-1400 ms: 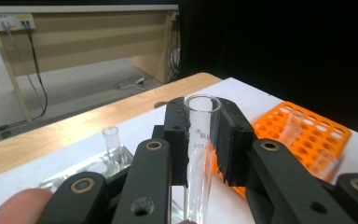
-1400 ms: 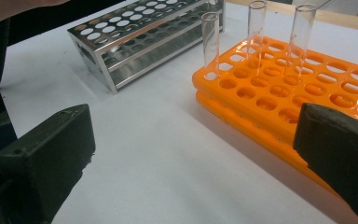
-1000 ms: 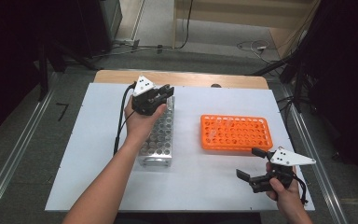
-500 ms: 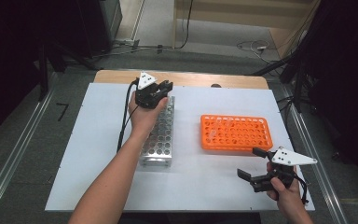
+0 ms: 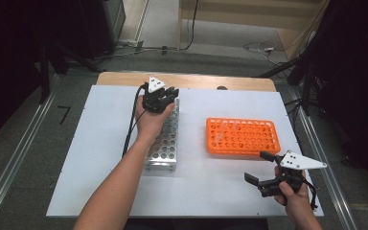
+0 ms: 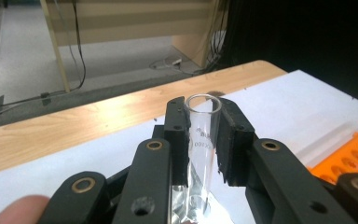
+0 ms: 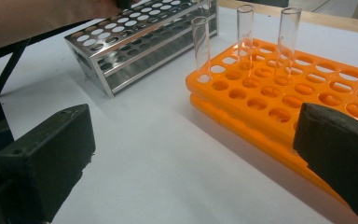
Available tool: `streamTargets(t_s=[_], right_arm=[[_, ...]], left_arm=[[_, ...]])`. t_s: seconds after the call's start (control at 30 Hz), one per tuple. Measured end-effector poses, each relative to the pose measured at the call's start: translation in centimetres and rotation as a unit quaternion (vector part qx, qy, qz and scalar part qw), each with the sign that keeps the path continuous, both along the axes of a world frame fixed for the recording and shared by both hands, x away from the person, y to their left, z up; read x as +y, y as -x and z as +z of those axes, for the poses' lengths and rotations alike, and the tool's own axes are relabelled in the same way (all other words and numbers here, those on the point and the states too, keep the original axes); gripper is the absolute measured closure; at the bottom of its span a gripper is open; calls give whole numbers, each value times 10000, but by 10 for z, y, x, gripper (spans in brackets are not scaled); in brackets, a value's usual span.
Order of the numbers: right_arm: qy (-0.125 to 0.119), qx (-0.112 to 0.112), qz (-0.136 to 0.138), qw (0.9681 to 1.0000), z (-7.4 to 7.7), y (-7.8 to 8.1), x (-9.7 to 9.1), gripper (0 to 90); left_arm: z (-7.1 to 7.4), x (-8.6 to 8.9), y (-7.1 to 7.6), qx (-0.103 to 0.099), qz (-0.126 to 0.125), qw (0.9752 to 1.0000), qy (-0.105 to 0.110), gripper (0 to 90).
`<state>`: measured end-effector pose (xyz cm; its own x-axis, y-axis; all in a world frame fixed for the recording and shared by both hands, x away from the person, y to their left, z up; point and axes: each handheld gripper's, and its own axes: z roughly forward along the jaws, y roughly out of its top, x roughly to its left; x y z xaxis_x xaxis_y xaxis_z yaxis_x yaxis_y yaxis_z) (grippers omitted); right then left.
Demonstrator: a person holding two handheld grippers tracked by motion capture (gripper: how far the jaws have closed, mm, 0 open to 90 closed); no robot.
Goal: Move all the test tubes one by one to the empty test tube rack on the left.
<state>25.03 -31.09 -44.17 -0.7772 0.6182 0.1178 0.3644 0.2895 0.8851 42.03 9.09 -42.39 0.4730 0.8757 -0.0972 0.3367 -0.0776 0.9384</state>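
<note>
My left gripper (image 5: 165,98) hovers over the far end of the metal tube rack (image 5: 164,143) and is shut on a clear glass test tube (image 6: 204,140). The tube stands upright between the pads (image 6: 177,135), its open mouth above the jaw tips and its lower end just over the shiny rack (image 6: 186,207). An orange tube rack (image 5: 242,136) lies to the right, with three empty glass tubes (image 7: 244,28) standing in it. My right gripper (image 5: 261,167) rests near the table's front right corner, open, with nothing between its jaws.
A white sheet (image 5: 100,158) covers the table, and a wooden strip (image 5: 196,80) runs along its far edge. The left gripper's cable (image 5: 132,124) trails down beside the metal rack. Bare sheet lies between the two racks and in front of them.
My left gripper has shifted slightly right and toward the far end of the metal rack, still holding the tube. The right gripper has stayed put.
</note>
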Motion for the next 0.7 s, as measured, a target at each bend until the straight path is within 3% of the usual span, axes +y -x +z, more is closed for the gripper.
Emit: streamTargets(t_s=[0.4, 0.7], right_arm=[[15, -23, -17, 10000, 0, 0, 0, 0], [14, -3, -23, 10000, 0, 0, 0, 0]], left_arm=[[-2, -7, 4, 238, -18, 9980, -589, 762], [-7, -8, -2, 677, -15, 9955, -660, 761]])
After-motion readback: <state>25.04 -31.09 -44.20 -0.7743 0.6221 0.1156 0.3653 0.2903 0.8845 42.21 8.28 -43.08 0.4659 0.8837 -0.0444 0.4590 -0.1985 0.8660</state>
